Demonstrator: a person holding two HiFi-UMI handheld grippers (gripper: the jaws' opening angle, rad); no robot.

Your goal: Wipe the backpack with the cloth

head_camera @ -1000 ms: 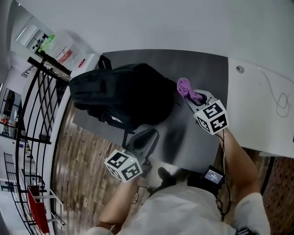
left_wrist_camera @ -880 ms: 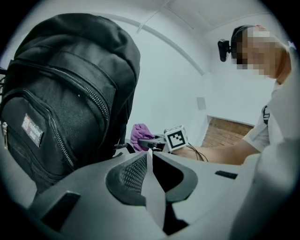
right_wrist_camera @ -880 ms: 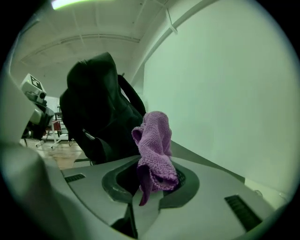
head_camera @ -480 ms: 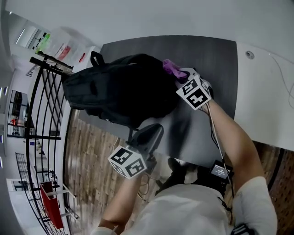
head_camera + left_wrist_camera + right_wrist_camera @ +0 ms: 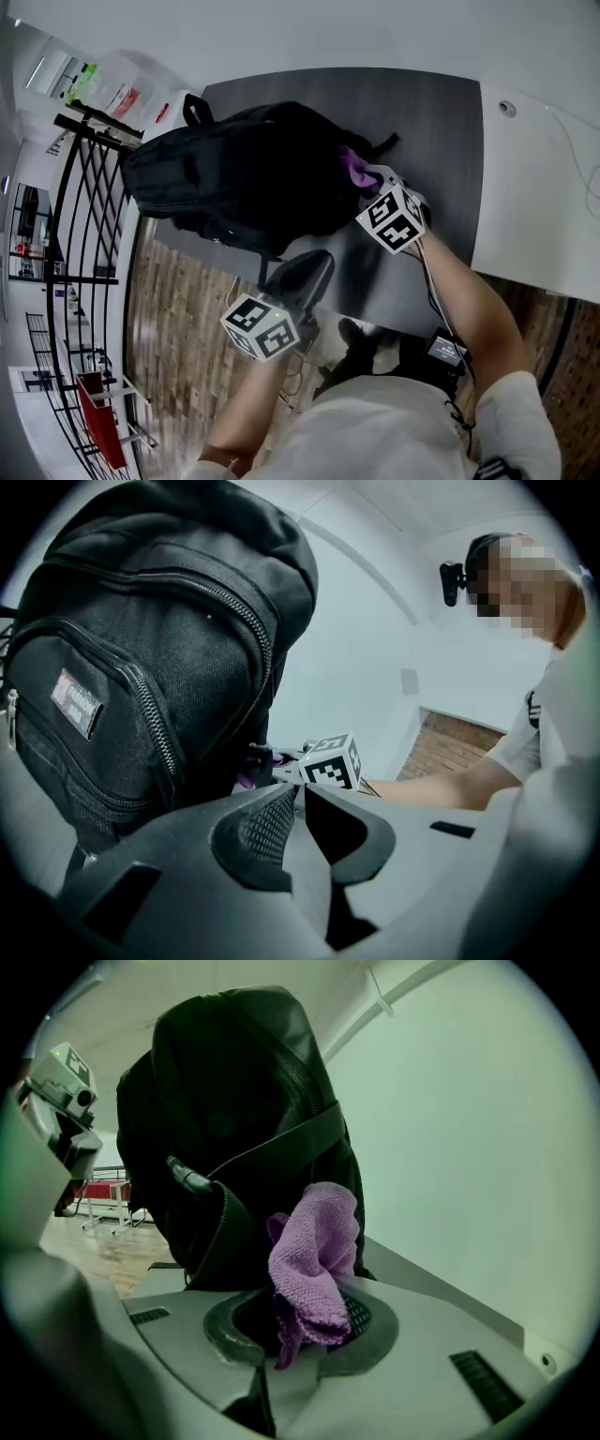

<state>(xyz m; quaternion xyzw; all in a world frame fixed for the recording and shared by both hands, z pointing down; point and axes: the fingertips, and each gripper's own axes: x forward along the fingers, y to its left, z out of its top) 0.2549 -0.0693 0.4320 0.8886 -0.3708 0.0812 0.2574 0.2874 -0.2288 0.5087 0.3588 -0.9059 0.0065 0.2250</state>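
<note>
A black backpack (image 5: 234, 173) lies on the dark grey table (image 5: 441, 122); the left gripper view shows its zipped front pocket (image 5: 141, 649). My right gripper (image 5: 364, 180) is shut on a purple cloth (image 5: 352, 166), which presses against the backpack's right side. In the right gripper view the cloth (image 5: 314, 1251) bunches up out of the right gripper (image 5: 305, 1321), just in front of the backpack (image 5: 234, 1129) and its strap. My left gripper (image 5: 302, 272) hovers at the table's near edge below the backpack. That left gripper (image 5: 298, 813) is shut and holds nothing.
A white desk (image 5: 544, 187) with a thin cable adjoins the table on the right. A black metal railing (image 5: 84, 216) runs along the left over a wooden floor (image 5: 178, 319). A white wall stands behind the table.
My right gripper carried the cloth leftward from the open table onto the backpack's right side, then slid a little nearer along it. The left gripper has hardly moved.
</note>
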